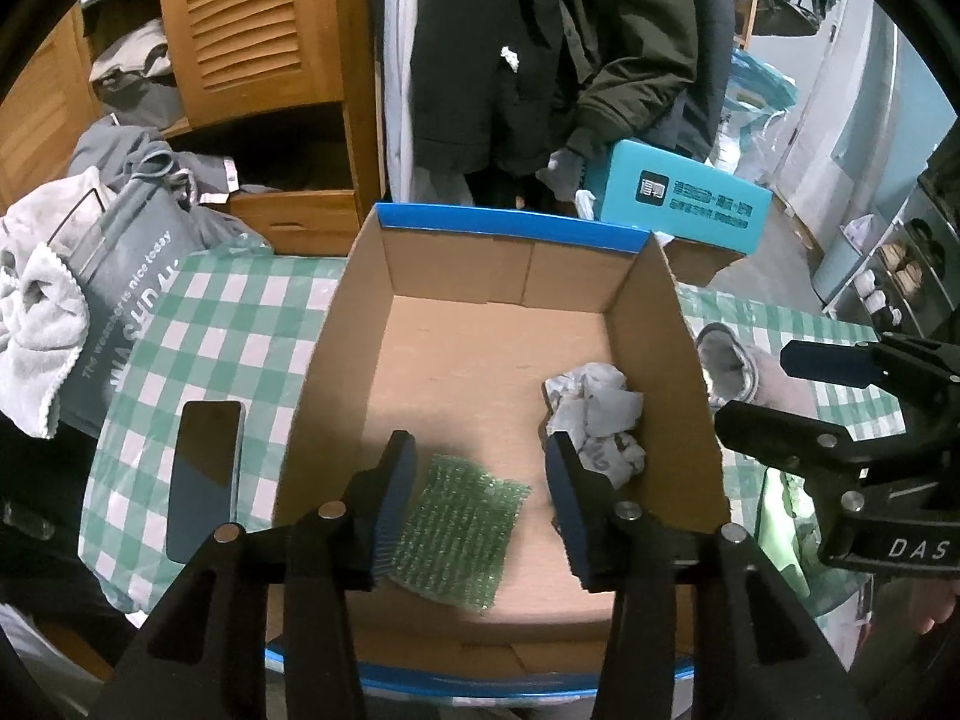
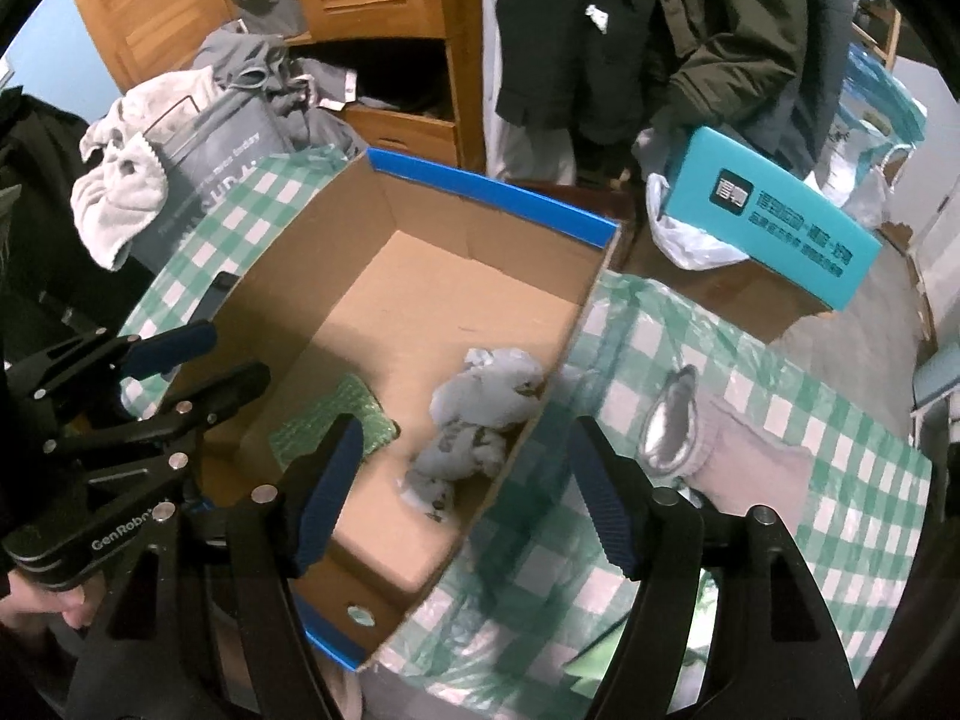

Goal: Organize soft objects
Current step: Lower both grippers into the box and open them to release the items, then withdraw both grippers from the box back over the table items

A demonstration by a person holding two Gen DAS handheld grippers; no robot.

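The green scrub pad (image 1: 459,531) lies flat on the floor of the cardboard box (image 1: 678,324), a crumpled grey cloth (image 1: 594,420) near its right wall. Both look light and limp — pinch the cloth at a raised fold. A grey slipper (image 2: 690,426), probably plush, rests on the checked tablecloth (image 2: 810,480) outside. The left gripper (image 1: 486,504) and right gripper (image 2: 462,492) gape apart, empty.

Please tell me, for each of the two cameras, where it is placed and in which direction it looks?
Left wrist: sits on the left gripper, looks down into the cardboard box; its open fingers frame the green scrubber; the right gripper shows at right.
Right wrist: sits on the right gripper, faces the box's right wall and the grey slipper; the left gripper shows at left.
Shared: box, scrubber, crumpled grey cloth.
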